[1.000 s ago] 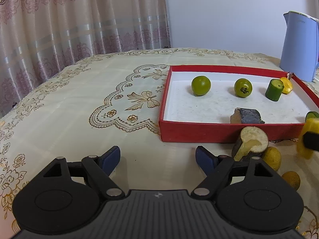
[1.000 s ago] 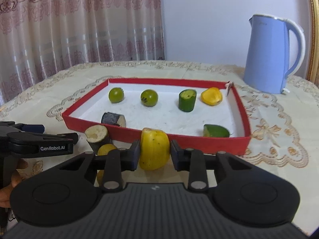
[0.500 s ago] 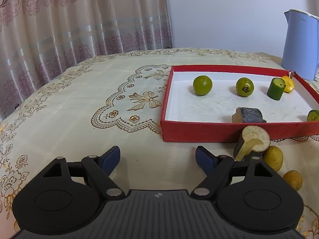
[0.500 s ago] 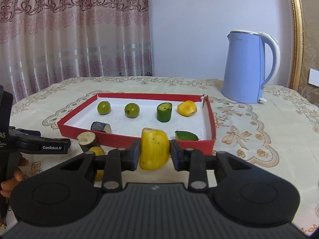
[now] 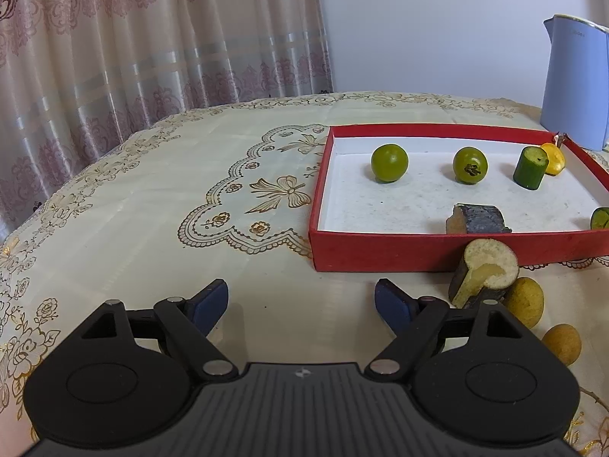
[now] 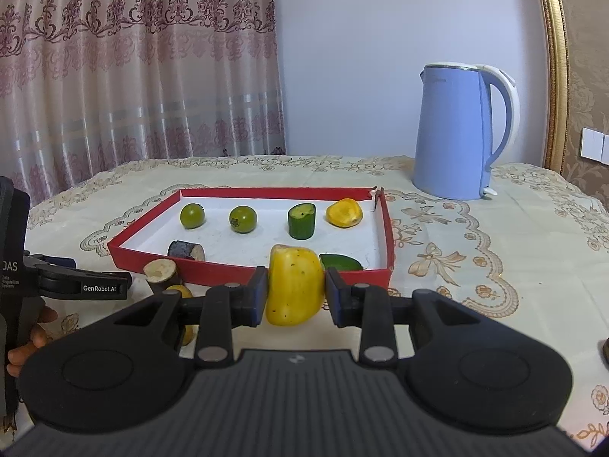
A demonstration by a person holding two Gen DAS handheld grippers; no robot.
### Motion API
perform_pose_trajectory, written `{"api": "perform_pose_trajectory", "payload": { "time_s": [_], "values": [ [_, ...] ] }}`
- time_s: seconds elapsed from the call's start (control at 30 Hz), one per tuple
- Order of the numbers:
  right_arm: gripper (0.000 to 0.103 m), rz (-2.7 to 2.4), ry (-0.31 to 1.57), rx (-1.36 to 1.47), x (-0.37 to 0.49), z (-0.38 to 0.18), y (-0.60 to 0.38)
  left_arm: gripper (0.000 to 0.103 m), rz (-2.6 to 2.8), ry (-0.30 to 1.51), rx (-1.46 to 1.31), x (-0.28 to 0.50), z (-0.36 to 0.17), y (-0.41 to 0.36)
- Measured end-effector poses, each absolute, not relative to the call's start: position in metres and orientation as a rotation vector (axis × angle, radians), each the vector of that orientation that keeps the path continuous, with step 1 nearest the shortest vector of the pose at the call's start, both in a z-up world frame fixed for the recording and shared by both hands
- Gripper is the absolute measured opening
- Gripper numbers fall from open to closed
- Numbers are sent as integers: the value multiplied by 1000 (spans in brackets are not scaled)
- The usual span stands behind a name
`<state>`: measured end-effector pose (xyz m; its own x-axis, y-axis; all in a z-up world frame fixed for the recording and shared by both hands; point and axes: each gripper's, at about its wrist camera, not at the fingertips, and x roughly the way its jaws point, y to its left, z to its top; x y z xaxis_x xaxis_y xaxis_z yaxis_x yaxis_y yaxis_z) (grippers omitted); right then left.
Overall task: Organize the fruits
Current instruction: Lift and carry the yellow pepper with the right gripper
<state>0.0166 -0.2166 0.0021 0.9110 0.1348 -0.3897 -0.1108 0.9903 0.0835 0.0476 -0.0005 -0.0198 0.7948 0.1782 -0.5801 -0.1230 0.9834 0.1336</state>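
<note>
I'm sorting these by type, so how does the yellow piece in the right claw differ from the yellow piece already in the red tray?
The held yellow piece is clamped in the right claw, off the table; the tray's yellow piece rests in the red tray, at its far corner. The held one stands tall and blocky; the tray's looks low and rounded. Both are yellow.

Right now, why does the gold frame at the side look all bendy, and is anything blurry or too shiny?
Right wrist view: the fisheye lens bows the gold frame at the edge; the kettle and the yellow fruit in the right gripper look sharp, with no strong glare. Left wrist view: even soft light, corners dark, faint shadows under the green fruits in the red tray.
</note>
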Motion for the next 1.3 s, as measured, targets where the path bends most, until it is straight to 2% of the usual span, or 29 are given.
{"api": "perform_pose_trajectory", "payload": {
  "time_s": [1.3],
  "values": [
    [31,114,391,80,17,6,-223,85,162,633,85,47,-20,0]
  ]
}}
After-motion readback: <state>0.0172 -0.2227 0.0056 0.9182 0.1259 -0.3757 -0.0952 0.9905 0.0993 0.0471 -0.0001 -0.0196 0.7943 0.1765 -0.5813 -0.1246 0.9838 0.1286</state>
